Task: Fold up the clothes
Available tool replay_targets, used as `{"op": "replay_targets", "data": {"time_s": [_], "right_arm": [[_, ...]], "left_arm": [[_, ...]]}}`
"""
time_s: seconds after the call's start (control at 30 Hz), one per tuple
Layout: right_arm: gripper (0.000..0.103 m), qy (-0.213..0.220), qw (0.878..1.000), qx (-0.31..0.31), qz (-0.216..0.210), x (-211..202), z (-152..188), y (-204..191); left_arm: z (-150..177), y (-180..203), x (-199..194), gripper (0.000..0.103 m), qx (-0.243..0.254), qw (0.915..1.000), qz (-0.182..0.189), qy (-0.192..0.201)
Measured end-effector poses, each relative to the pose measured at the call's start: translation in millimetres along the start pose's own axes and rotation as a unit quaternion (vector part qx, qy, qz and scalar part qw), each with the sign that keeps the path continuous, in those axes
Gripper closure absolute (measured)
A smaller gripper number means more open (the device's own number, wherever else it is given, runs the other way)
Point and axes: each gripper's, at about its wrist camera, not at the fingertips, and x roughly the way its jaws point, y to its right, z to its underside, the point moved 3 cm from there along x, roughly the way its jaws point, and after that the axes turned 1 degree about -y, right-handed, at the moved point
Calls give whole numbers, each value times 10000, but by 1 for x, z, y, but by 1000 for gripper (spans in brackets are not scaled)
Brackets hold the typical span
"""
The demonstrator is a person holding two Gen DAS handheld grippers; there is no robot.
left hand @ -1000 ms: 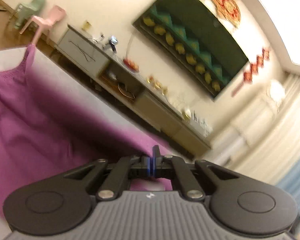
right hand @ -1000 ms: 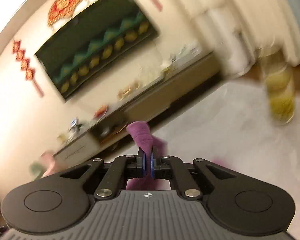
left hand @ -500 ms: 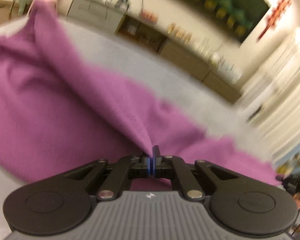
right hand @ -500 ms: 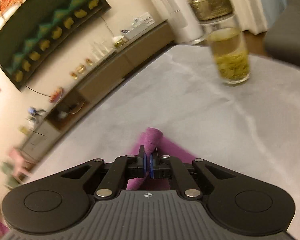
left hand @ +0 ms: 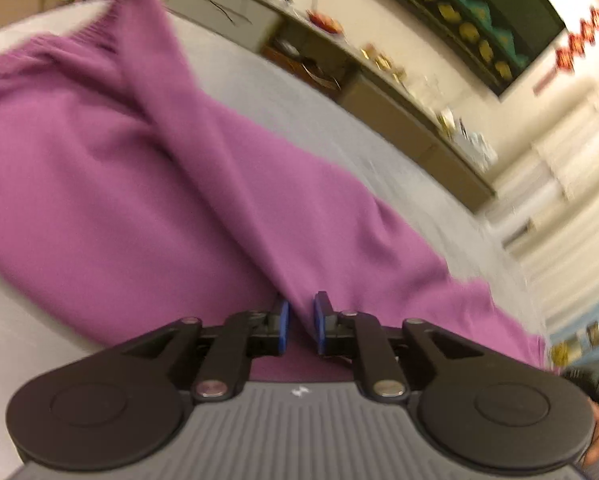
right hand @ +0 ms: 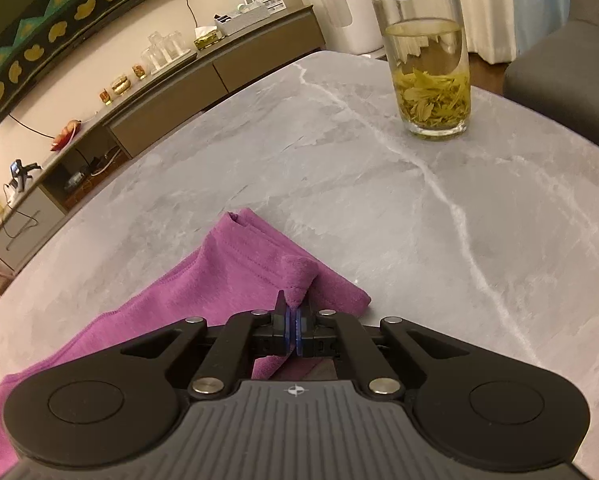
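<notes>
A purple knit garment (left hand: 139,184) lies spread on the grey marble table (right hand: 339,168). In the left wrist view a long fold of it runs from the far ribbed end down to my left gripper (left hand: 298,320), whose jaws stand slightly apart with the cloth loose between them. In the right wrist view my right gripper (right hand: 294,330) is shut on a pinched peak of the purple garment (right hand: 235,272), whose corner lies flat on the table.
A tall glass of green tea (right hand: 429,68) with a dark lid stands at the far right of the table. A long low cabinet (right hand: 203,80) and a wall television lie beyond the table. A grey sofa (right hand: 571,52) sits to the right.
My left gripper has opened from shut and the cloth has dropped onto the table. My right gripper has lowered its pinched corner down to the tabletop, nearer the glass.
</notes>
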Motion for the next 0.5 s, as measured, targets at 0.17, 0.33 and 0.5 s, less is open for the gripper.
{"op": "replay_targets", "data": {"time_s": [0.17,0.33,0.5], "right_arm": [[52,445,9933,-415,986,-12,-3,-5],[50,458,9863,-1005,1227,-12,12,-36],[54,110,9822,-1642,909,-1,37,-77]], "left_arm": [[-42,-68,-35,88,-539,9957,-578,491],[-84,-136,-43,88,-772,9857,-1353,637],[-101,-183,-47,99,-1354,9769,-1510,674]]}}
